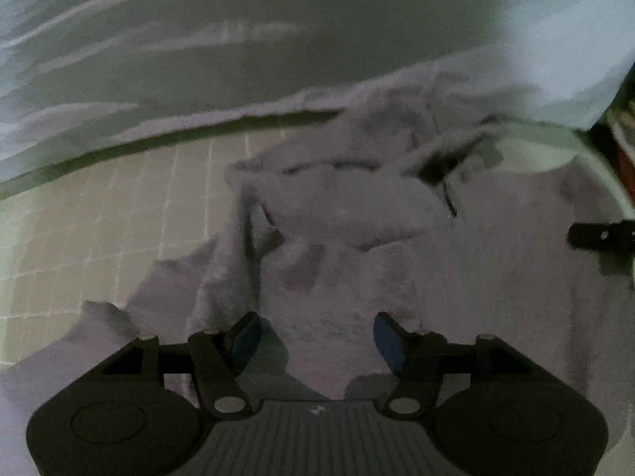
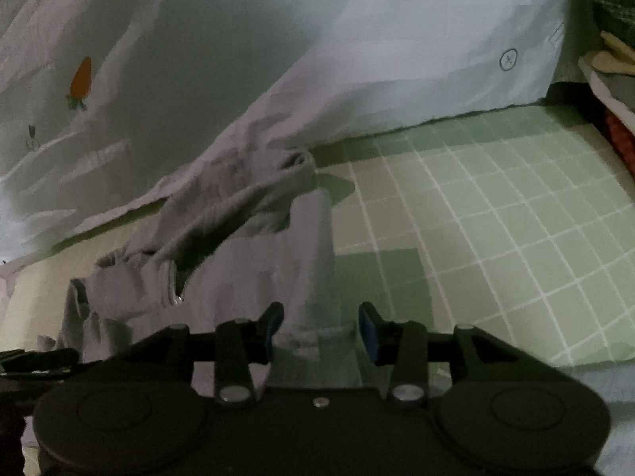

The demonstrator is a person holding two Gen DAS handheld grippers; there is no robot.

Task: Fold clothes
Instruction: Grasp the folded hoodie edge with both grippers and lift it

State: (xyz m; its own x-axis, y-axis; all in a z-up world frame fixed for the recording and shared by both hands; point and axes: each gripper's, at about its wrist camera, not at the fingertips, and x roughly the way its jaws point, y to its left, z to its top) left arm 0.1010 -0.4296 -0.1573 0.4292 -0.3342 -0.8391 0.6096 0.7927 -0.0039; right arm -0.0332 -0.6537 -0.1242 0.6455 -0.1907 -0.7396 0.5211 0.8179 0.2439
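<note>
A crumpled pale lilac-grey garment [image 1: 357, 214] lies on a green gridded mat [image 1: 119, 218]. My left gripper [image 1: 315, 339] is open just above the garment's near part, with cloth under and between its blue-padded fingers. In the right wrist view the same garment [image 2: 222, 246] lies bunched to the left, with a sleeve or cuff [image 2: 313, 333] running between the open fingers of my right gripper [image 2: 320, 329]. The right gripper's black tip [image 1: 599, 238] shows at the right edge of the left wrist view.
A white sheet with a carrot print [image 2: 81, 77] rises behind the mat [image 2: 496, 218]. A stack of folded clothes [image 2: 611, 59] sits at the far right edge. White bedding borders the mat's near right side.
</note>
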